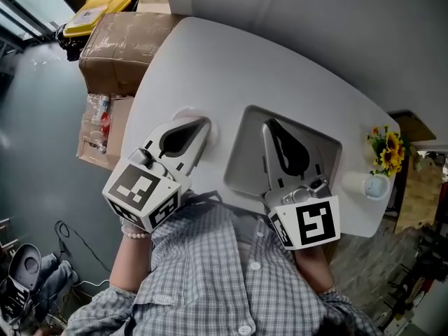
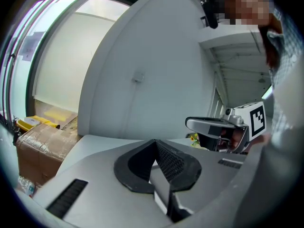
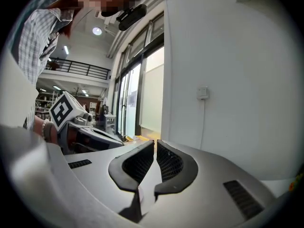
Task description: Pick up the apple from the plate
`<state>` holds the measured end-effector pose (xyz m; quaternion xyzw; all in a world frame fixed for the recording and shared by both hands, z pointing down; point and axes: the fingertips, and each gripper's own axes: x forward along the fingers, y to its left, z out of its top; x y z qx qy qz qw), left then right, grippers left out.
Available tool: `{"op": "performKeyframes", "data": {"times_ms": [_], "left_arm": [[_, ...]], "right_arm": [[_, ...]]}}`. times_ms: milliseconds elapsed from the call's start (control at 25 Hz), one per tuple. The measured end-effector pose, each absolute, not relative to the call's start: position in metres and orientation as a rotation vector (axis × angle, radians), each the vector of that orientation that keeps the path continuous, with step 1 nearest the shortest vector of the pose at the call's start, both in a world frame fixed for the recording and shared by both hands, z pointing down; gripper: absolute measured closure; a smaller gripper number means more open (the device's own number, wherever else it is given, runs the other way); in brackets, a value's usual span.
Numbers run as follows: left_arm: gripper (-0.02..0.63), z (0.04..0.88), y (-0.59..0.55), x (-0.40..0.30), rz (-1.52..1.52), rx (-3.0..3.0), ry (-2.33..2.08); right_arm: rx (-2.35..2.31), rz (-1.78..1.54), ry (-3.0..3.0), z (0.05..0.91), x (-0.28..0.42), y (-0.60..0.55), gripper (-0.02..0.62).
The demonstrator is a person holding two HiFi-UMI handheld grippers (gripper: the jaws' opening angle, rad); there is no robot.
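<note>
No apple shows in any view. In the head view a pale round rim (image 1: 183,111), possibly the plate, peeks out from under my left gripper (image 1: 204,122), which hides whatever lies there. The left gripper (image 2: 155,142) is shut and empty, its black pads meeting at the tip, pointed at the grey wall. My right gripper (image 1: 269,123) hovers over the middle of the white table (image 1: 231,68), close to the person's chest. The right gripper (image 3: 155,142) is also shut, with only a thin slit between its pads and nothing held.
A cardboard box (image 1: 122,44) wrapped in tape stands off the table's left corner, with yellow items (image 1: 98,9) behind it. A small vase of sunflowers (image 1: 385,152) and a white cup (image 1: 375,185) sit at the table's right edge. Cables lie on the floor (image 1: 42,187) at the left.
</note>
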<state>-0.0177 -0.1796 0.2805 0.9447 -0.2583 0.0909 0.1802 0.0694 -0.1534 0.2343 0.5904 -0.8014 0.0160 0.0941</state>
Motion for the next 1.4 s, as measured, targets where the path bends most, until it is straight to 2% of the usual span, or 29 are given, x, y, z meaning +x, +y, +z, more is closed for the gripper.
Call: {"op": "performKeyframes", "data": {"times_ms": [1400], "left_arm": [[0.595,0.274,-0.185,-0.041,0.194,2.613,-0.843]], "right_arm": [[1.697,0.121,-2.381,0.249,0.073,-0.144,0.565]]}}
